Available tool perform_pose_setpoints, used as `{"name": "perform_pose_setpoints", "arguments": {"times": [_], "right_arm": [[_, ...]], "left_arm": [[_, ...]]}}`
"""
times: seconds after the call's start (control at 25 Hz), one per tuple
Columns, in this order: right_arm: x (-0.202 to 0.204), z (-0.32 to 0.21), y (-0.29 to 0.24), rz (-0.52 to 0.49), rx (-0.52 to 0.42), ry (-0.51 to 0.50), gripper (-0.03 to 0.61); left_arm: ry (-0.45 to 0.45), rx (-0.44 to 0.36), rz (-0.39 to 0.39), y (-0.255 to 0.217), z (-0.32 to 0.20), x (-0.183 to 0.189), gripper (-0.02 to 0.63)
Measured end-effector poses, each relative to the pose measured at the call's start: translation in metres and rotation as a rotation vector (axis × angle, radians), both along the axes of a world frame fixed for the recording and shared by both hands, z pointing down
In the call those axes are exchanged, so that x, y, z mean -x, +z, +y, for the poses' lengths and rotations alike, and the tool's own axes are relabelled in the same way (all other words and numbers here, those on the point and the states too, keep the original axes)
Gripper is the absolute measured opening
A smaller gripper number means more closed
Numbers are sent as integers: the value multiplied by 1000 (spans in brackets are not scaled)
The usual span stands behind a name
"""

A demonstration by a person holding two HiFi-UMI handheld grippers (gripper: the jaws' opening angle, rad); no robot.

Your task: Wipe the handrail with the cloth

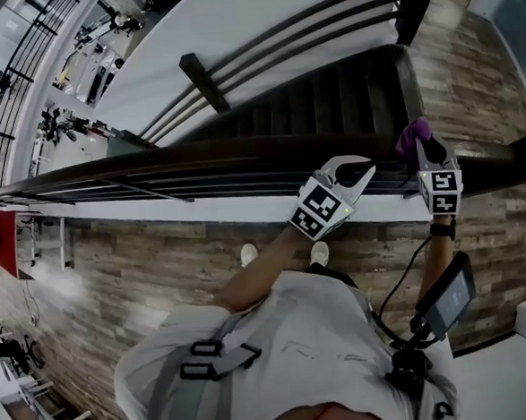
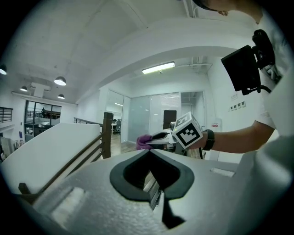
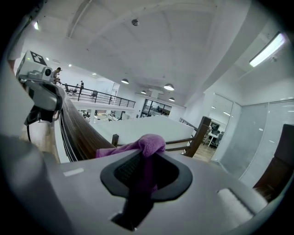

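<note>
The dark wooden handrail (image 1: pixel 196 155) crosses the head view from left to right and runs off to the left in the right gripper view (image 3: pixel 78 133). My right gripper (image 1: pixel 427 148) (image 3: pixel 149 152) is shut on a purple cloth (image 1: pixel 413 134) (image 3: pixel 151 143), which bunches over the jaw tips and rests on the rail near its right end. My left gripper (image 1: pixel 357 169) (image 2: pixel 148 153) is at the rail just left of it, with its jaws shut and nothing in them. The left gripper view shows the right gripper (image 2: pixel 158 136) with the cloth (image 2: pixel 143 141).
Beyond the handrail a dark staircase (image 1: pixel 327 92) drops away, with a second slatted rail and newel posts (image 1: pixel 202 79) (image 1: pixel 415 1) on its far side. I stand on plank flooring (image 1: pixel 160 275). Glass office walls (image 2: pixel 151 114) lie ahead.
</note>
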State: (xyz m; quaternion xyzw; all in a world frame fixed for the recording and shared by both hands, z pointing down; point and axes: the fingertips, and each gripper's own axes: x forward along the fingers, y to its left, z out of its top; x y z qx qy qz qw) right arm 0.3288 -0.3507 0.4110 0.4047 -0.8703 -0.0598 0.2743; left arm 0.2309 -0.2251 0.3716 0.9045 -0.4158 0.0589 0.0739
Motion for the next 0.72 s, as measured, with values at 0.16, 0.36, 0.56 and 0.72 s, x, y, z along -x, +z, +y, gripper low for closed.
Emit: {"name": "perform_pose_setpoints", "arguments": {"times": [0.16, 0.36, 0.56, 0.72], "right_arm": [[-43, -16, -3, -28, -25, 77, 57], [-103, -33, -1, -29, -58, 188, 57], [-187, -47, -5, 126, -175, 384, 55], [-248, -53, 4, 188, -224, 550, 51]], "left_arm": [[23, 7, -4, 2, -11, -23, 2], [68, 9, 5, 1, -28, -56, 2], [147, 10, 12, -1, -35, -103, 2], [204, 16, 19, 0, -34, -130, 2]]}}
